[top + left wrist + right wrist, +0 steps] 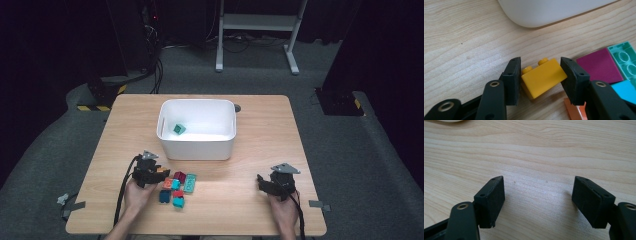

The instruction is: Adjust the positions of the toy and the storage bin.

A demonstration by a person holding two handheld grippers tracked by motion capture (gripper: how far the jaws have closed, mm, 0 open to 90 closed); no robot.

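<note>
While a yellow brick (542, 78) is lying on the desk (469, 45) at lower centre of the left claw view, it is being flanked by the pads of the left claw (541, 77), which are being held just off its sides, open, not yet pressing. A magenta tile (599, 66), a mint brick (625, 58) and a cyan brick (625, 90) are being shown beside it at right. A white bin (197, 145) is being kept above them, with a green block (179, 128) inside. At lower right of the high view, the right claw (270, 186) is being held wide open over bare wood.
</note>
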